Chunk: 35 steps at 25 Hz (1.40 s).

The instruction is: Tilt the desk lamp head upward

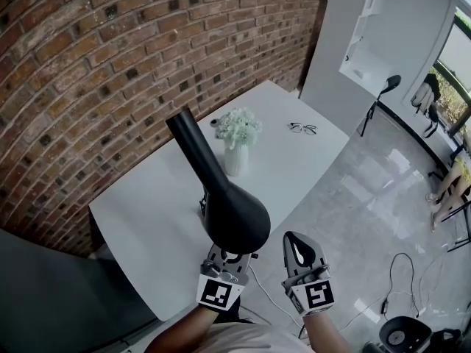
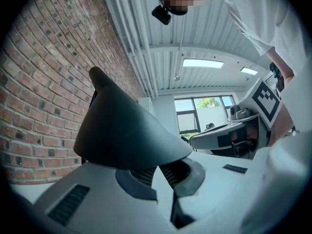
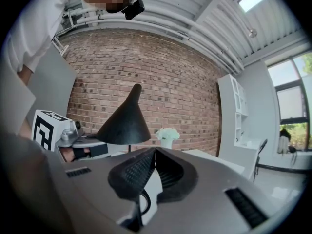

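The desk lamp's black cone head hangs over the near part of the white table, its narrow end pointing up and away. My left gripper sits right under the shade's near rim, jaws shut with nothing between them. In the left gripper view the shade lies just above the closed tips of the left gripper; contact is unclear. My right gripper hovers to the right of the lamp, shut and empty. The right gripper view shows the closed jaws of the right gripper, the shade and the left gripper beneath it.
A white vase of pale flowers stands behind the lamp, with eyeglasses further right on the table. A brick wall runs along the far side. A dark chair back is at lower left. Cables lie on the floor.
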{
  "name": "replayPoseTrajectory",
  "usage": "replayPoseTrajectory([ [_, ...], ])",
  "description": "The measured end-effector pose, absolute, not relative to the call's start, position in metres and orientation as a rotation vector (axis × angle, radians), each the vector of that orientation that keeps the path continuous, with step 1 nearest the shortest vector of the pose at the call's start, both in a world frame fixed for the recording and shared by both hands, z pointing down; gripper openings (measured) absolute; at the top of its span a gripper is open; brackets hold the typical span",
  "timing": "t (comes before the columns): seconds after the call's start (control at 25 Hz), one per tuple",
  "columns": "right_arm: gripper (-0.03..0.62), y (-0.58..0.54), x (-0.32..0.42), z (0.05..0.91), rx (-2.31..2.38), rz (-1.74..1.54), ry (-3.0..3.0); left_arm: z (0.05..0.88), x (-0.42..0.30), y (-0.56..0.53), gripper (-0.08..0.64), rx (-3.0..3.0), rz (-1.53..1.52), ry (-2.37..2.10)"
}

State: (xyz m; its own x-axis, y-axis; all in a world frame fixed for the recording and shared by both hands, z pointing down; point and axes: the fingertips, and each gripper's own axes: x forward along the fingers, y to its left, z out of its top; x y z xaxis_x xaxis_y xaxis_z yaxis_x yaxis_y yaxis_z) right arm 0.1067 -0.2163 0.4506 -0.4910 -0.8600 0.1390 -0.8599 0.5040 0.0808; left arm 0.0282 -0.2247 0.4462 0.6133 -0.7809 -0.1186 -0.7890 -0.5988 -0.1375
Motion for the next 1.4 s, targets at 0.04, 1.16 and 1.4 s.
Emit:
replayPoseTrajectory([
  [0.04,0.017,-0.216,0.109,0.452,1.495,0.003,-2.576,0.447,0.029,-0.225,0.006,-2.660,0.064,1.305],
  [1.16,0.017,-0.191,0.122,0.447,1.549,0.008,-2.575,0.437,0.038,-0.207,0.006,-2.766,0.158,1.344],
  [1.4,0.017,-0.184,0.115,0.443,1.532,-0.004,-2.584,0.437,0.031,-0.203,0.006,-2.769,0.180,1.384],
])
